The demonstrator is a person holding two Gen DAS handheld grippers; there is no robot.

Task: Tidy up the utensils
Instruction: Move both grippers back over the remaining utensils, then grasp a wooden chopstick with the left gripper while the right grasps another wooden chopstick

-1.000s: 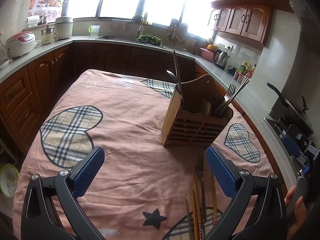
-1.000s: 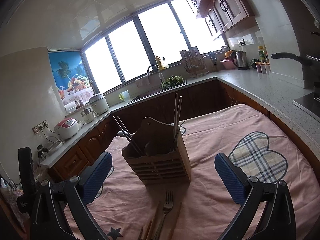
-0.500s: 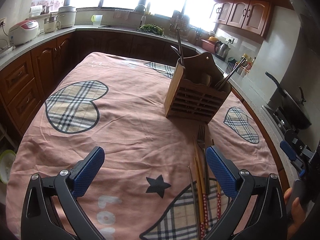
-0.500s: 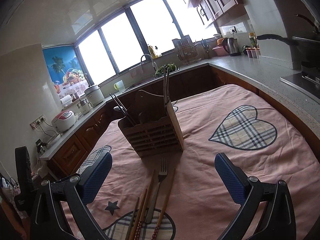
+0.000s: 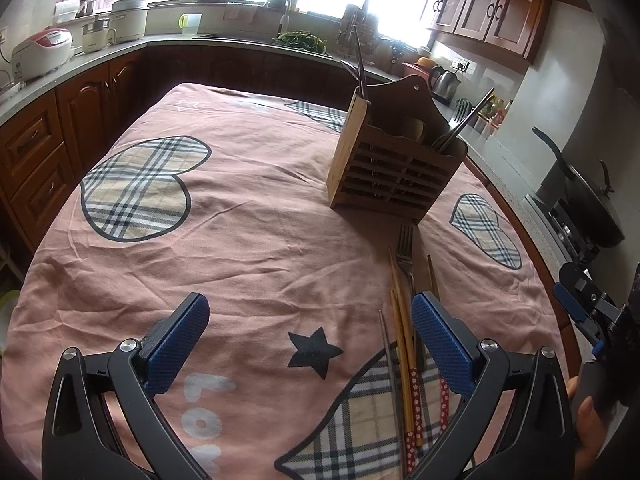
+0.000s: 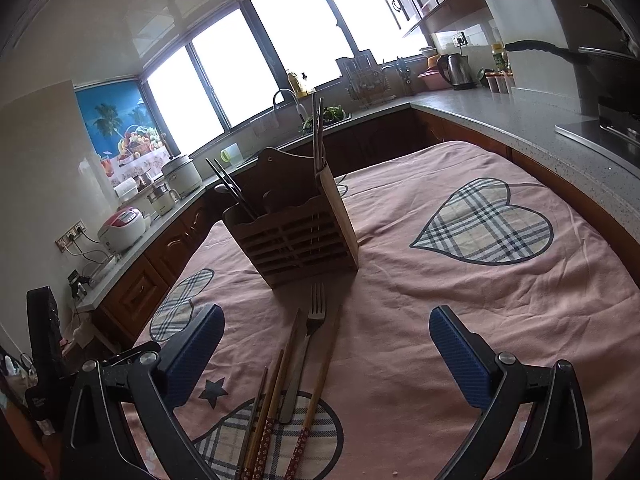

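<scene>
A wooden slatted utensil holder [image 5: 394, 168] [image 6: 296, 236] stands upright on the pink tablecloth, with metal chopsticks and utensil handles sticking out of it. In front of it lie a metal fork [image 5: 405, 244] [image 6: 314, 320] and several wooden chopsticks with red flowered ends [image 5: 404, 344] [image 6: 276, 396]. My left gripper [image 5: 306, 334] is open and empty, above the cloth, its right finger just over the chopsticks. My right gripper [image 6: 326, 346] is open and empty, with the fork and chopsticks between and below its fingers.
The tablecloth [image 5: 240, 216] has plaid hearts and a black star [image 5: 315, 352]. Kitchen counters with a rice cooker [image 5: 40, 54], a kettle [image 6: 458, 70] and a sink surround the table. A stove with a black pan [image 5: 588, 204] lies to the right.
Both grippers have pulled back from the holder and tilted down. The fork and chopsticks on the cloth have come into fuller view. Both grippers stayed open.
</scene>
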